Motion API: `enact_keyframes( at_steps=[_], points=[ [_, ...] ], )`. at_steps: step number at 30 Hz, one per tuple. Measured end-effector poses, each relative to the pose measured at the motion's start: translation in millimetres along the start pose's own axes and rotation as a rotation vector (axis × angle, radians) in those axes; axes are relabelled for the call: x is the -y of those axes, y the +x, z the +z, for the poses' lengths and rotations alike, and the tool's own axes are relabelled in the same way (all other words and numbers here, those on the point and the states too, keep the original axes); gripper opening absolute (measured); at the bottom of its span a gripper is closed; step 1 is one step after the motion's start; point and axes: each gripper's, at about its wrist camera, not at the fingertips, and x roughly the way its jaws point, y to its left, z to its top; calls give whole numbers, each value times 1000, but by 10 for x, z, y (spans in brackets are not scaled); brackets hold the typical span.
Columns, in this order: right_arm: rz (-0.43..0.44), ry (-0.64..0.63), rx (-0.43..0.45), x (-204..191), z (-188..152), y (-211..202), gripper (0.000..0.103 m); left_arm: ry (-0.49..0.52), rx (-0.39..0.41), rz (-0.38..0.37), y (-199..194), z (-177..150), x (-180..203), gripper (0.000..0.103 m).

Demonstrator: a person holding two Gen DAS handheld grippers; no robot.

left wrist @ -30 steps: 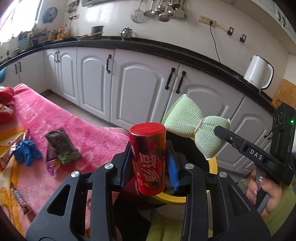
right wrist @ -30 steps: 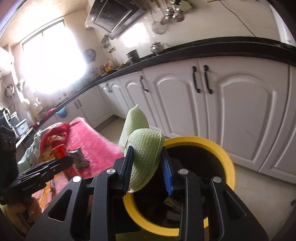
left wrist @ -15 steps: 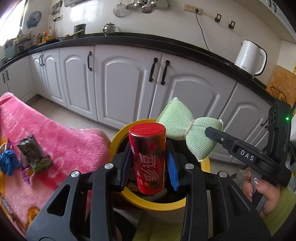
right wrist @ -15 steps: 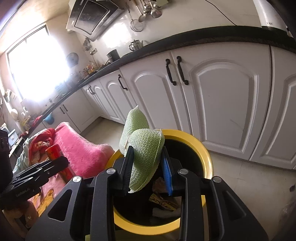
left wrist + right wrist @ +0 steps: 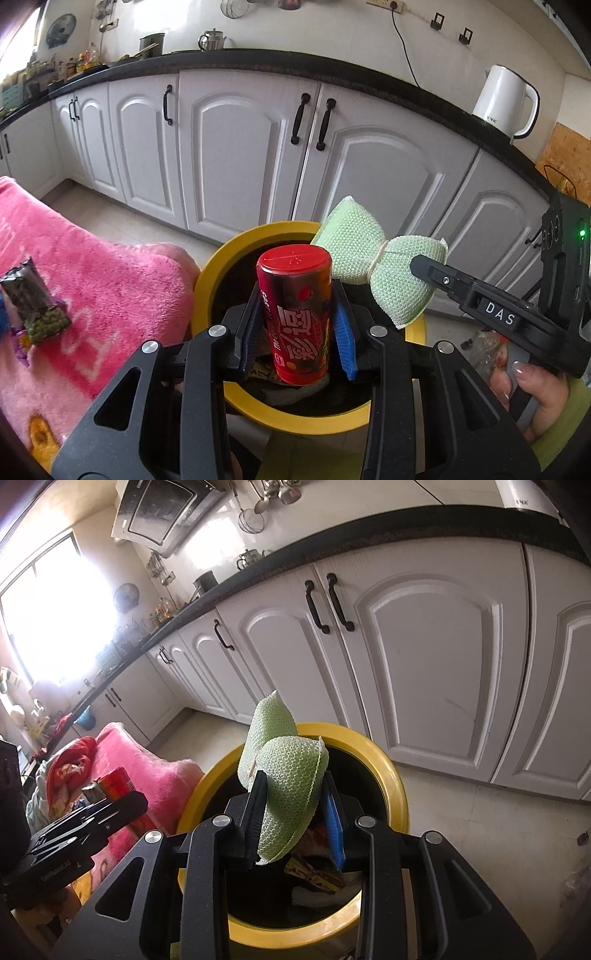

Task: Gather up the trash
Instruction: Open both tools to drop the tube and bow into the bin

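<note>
Far left in my left camera, a dark snack wrapper [image 5: 35, 306] lies on the pink blanket [image 5: 110, 288] that covers the surface beside the bin. My left tongs [image 5: 297, 319] are clamped on a red can [image 5: 295, 314] with a red lid; I hold it upright, both blue pads pressed against its sides, directly over the black mouth of the yellow-rimmed bin [image 5: 207, 280]. Inside the bin some wrappers and scraps show under the can.

To the right of the can, my right tongs [image 5: 295, 808] are clamped on a green mesh scrubber [image 5: 288, 782]. It is tied at its middle like a bow, and I grip one lobe while the other sticks out past the fingertips, above the far right part of the bin's opening. In my left camera my hand [image 5: 532, 387] wraps the grip of that right tool, low at the right edge.

Behind the bin, white cabinets [image 5: 236, 147] run under a black counter, with a white kettle [image 5: 504, 99] standing on it at the far right.
</note>
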Motion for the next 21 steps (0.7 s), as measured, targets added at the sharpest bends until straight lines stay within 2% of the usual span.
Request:
enact_keyframes(
  at_steps=[10,18,20,21],
  points=[
    [-28,7,-55,87,-63,145,28,-1,-48,8,173,-65,-10,28],
    [-33,35,-66,120,-66,175,31,-14,-69,10,247,-72,-24,28],
    [-29,52,-66,139,-66,172,31,-21,-69,11,245,-72,-44,34],
    [-33,55,-64,144,-67,167,31,-21,-68,15,240,-72,-45,41]
  ],
)
